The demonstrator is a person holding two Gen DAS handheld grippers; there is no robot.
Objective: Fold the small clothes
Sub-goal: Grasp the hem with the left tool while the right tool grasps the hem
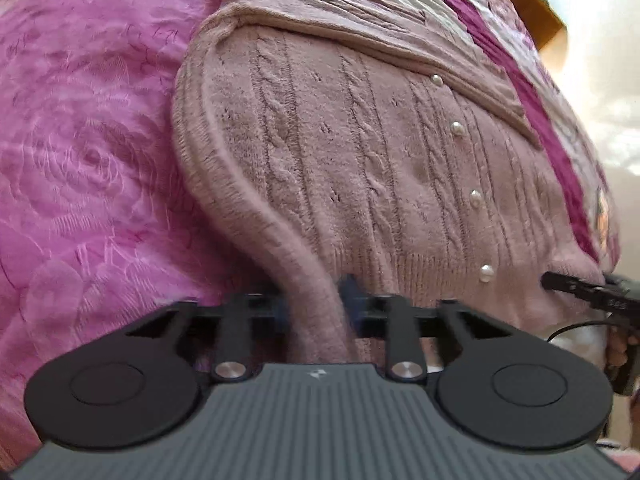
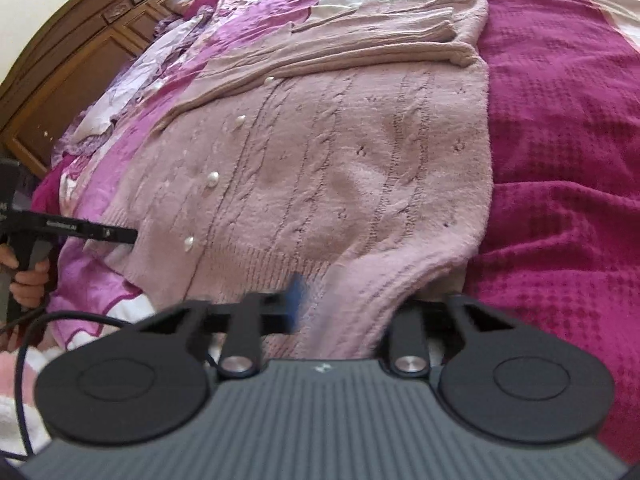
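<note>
While the pink cable-knit cardigan [image 2: 320,168] lies spread on the bed [image 2: 568,160], both hand-held grippers hold it at its near hem. The left hand-held gripper [image 1: 316,312] has its fingers drawn in on a strip of the knit, apparently a sleeve [image 1: 240,208], which curves down the cardigan's left edge and passes between the blue pads [image 1: 350,292]. In the right wrist view, the right hand-held gripper [image 2: 340,312] also has knit between its fingers; one blue pad [image 2: 296,292] shows against the ribbed hem, the other finger is hidden under the cloth, so it looks clamped on the hem, though the far side of the grip cannot be seen. Pearl buttons [image 1: 476,199] run in a line down the front. The collar end lies farthest from the cameras, folded in layers. In the right wrist view a hand [image 2: 28,280] grips the left tool's handle at the left edge.
</note>
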